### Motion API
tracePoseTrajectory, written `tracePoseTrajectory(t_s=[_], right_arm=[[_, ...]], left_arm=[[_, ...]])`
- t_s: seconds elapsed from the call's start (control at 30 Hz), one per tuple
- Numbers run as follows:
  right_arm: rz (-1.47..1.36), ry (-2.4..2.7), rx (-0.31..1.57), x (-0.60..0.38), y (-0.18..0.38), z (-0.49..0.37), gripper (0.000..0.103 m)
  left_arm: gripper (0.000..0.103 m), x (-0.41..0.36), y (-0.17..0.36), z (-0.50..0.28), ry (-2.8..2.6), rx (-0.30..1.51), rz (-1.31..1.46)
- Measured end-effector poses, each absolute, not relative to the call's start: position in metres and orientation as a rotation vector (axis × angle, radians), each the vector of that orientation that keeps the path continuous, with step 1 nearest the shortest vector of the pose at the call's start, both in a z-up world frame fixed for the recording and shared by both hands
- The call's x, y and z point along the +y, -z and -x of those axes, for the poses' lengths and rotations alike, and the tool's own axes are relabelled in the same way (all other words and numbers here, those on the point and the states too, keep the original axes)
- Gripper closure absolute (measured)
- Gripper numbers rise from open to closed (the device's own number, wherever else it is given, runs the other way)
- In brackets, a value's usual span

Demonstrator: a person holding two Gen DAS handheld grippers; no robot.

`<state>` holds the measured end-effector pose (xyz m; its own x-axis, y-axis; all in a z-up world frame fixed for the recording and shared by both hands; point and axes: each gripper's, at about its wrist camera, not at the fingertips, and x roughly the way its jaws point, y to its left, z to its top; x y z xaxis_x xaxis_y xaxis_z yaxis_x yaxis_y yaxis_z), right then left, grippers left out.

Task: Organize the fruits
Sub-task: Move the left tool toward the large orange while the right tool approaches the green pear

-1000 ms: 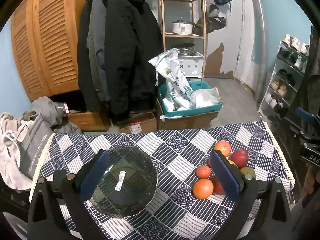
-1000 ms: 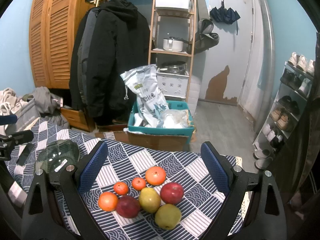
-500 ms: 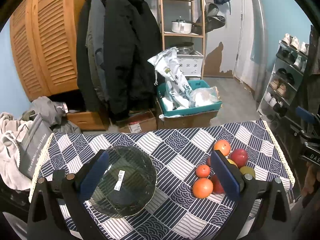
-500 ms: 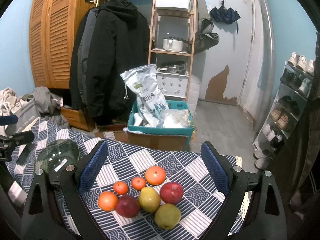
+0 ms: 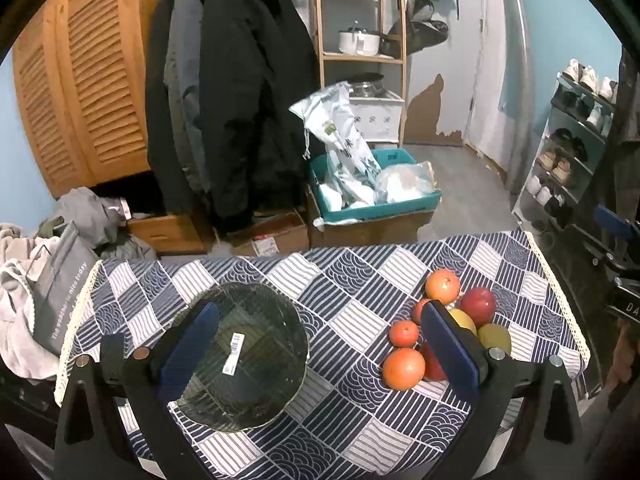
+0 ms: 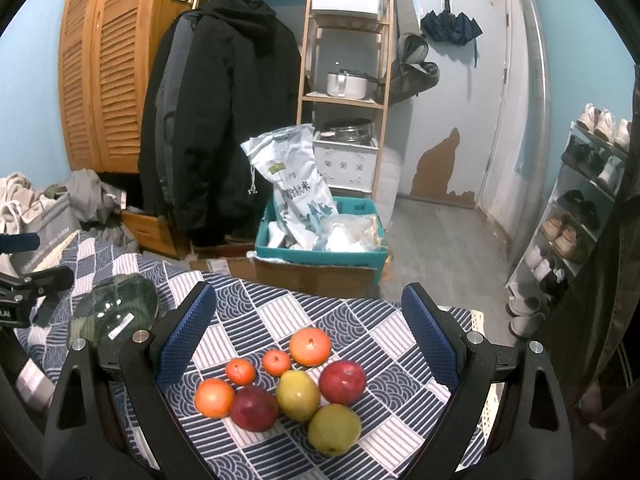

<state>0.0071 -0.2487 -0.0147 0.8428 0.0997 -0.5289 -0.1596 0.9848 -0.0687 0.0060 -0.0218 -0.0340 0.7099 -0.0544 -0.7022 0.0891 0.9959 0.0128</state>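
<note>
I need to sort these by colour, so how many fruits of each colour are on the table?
Orange: 4 (two large, two small)
Red: 2
Yellow-green: 2
Total: 8

Barely any change: left claw (image 5: 316, 344) a touch closer over the glass bowl (image 5: 240, 356).

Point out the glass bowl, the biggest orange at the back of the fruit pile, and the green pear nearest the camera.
glass bowl (image 5: 256, 344), left wrist view, on its inner base.
biggest orange (image 6: 310, 347), right wrist view, its middle.
green pear (image 6: 334, 429), right wrist view, its middle.
</note>
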Motion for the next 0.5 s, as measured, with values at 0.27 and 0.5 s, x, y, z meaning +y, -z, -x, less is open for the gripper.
tracePoseTrajectory(t_s=[0.27, 0.5], right_arm=[[0.139, -0.127, 0.668, -0.249, 0.046, -0.013, 0.011], [0.131, -0.108, 0.749, -0.256, 0.055, -0.021, 0.011]], left_arm=[[0.001, -0.030, 0.061, -0.019, 0.109, 0.883, -0.080], [0.001, -0.043, 0.093, -0.031, 0.154, 0.988, -0.085]])
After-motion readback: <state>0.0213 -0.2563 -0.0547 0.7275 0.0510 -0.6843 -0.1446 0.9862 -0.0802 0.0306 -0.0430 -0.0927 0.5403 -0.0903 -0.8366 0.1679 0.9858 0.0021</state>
